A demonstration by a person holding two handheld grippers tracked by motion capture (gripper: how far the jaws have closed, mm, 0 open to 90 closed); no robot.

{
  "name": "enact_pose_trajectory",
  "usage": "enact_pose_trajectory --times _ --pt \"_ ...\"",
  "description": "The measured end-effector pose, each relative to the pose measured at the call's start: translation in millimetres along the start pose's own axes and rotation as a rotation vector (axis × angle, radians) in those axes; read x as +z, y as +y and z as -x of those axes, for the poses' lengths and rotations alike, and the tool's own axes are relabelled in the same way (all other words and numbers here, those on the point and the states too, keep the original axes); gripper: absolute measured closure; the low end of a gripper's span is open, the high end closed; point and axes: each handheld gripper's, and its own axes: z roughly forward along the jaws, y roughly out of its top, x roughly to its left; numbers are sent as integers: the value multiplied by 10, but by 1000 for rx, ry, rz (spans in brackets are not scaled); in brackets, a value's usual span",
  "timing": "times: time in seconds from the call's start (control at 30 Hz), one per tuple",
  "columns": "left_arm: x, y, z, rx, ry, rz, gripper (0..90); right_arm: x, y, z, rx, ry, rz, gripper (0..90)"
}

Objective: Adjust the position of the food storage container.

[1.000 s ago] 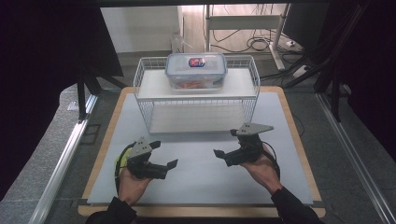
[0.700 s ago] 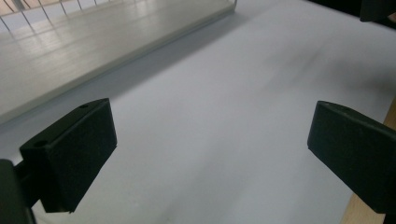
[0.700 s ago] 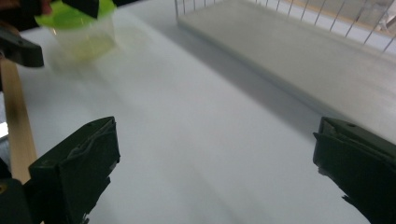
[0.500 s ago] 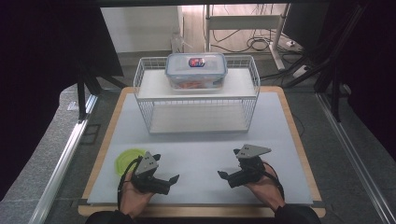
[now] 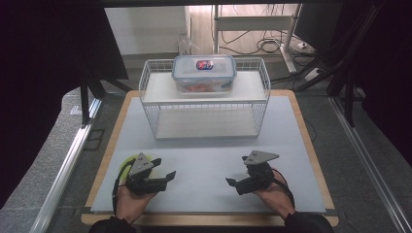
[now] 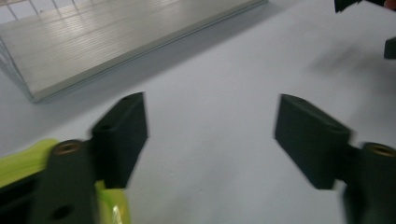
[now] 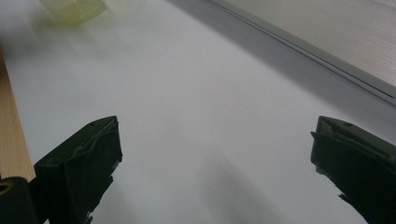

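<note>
My left gripper (image 5: 167, 177) rests low over the white mat near the front left. It is open, and in the left gripper view (image 6: 212, 135) only bare mat lies between its jaws, which have just been closing. A yellow-green flat thing (image 5: 127, 162) lies under its outer side and shows beside one jaw (image 6: 28, 161). My right gripper (image 5: 233, 184) sits near the front right, pointing toward the left one. It stands wide open over bare mat (image 7: 212, 158).
A white wire rack (image 5: 150, 104) stands at the middle back of the mat. On its top shelf is a clear lidded container (image 5: 204, 73) with red contents. The rack's low shelf (image 6: 107, 42) lies ahead of the left gripper. The wooden board edge (image 7: 11, 144) borders the mat.
Both hands have come down toward the mat and nearer the front edge, the right one most. The left gripper's jaws stand closer together than before.
</note>
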Motion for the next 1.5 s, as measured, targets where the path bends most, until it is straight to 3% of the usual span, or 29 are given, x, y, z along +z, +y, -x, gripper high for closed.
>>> enact_pose_trajectory --times 0.03,0.1,0.17,0.2,0.23,0.33,0.37,0.4,0.63,0.8,0.83,0.97,1.27,1.5 --pt "-35 -3 -43 -8 40 -10 506 8 -4 2 -4 1 -4 22" --pt "-63 -8 -87 -17 58 -19 553 8 -4 2 -5 0 -6 23" --pt "-97 -20 -147 -41 69 -25 694 11 -5 3 -7 0 -6 28" --pt "-108 -26 -172 -48 81 -32 694 11 -5 3 -7 0 -6 28" --pt "-140 -50 -244 -62 102 -41 791 19 -10 1 -6 4 -10 33" --pt "-176 -71 -310 -73 130 -45 896 37 -19 -1 -8 7 -18 38" --pt "-226 -86 -372 -79 166 -40 899 40 -22 0 -10 9 -21 39" --pt "-226 -86 -372 -79 166 -40 899 40 -22 0 -10 9 -21 39" --pt "-477 -224 -652 -136 292 -30 900 48 -32 17 -6 9 -22 45" --pt "-586 -308 -758 -176 338 -33 900 52 -33 12 -11 7 -28 46" --pt "-620 -356 -803 -196 373 -47 899 55 -36 14 -12 4 -31 47" --pt "-648 -434 -862 -239 386 -72 900 56 -40 23 -6 1 -34 47" --pt "-568 -483 -862 -274 396 -142 899 66 -44 25 -7 -4 -43 49" --pt "-501 -464 -848 -277 380 -152 899 80 -50 23 -10 -5 -53 52"
